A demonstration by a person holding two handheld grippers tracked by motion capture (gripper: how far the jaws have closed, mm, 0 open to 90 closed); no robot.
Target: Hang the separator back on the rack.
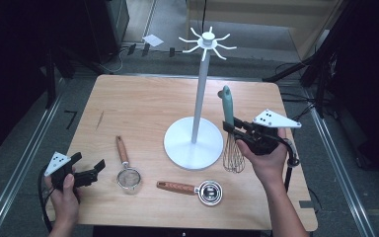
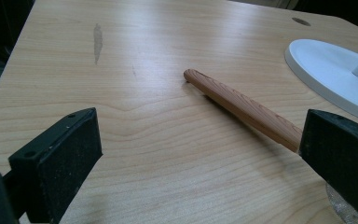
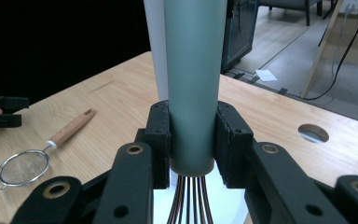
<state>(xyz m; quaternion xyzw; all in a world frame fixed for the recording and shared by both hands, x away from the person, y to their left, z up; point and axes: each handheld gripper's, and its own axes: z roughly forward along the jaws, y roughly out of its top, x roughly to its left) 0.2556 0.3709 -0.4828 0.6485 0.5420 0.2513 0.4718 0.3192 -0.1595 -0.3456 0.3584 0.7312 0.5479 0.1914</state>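
The right gripper (image 1: 233, 129) holds a whisk (image 1: 231, 133). Its two black jaws press on both sides of the whisk's handle, low down, just above the wires. In the right gripper view the handle (image 3: 193, 84) is a smooth, round, grey-green tube that stands straight up between the jaws. Thin shiny wires (image 3: 189, 200) fan out under it, below the jaws. In the high view the wires make a long, rounded cage that hangs down over the table (image 1: 143, 103), and the handle tip points up.

Just behind the jaws is a white stand (image 1: 197, 123). It has a flat round base, a thin straight pole, and little hooks at the top that spread out like sun rays. The base sits just beside the whisk wires.

The left gripper (image 1: 90, 170) is well apart from the whisk. Its flat, black, square jaws stand wide open with nothing between them. Just in front of them lies a small strainer (image 1: 127, 170) with a fine round metal mesh and a smooth wooden handle (image 2: 244, 107). That handle reaches toward one jaw. Near the strainer lies a shiny metal scoop (image 1: 197, 190) with a wooden handle too.

The table is pale wood with wavy grain lines and rounded corners.
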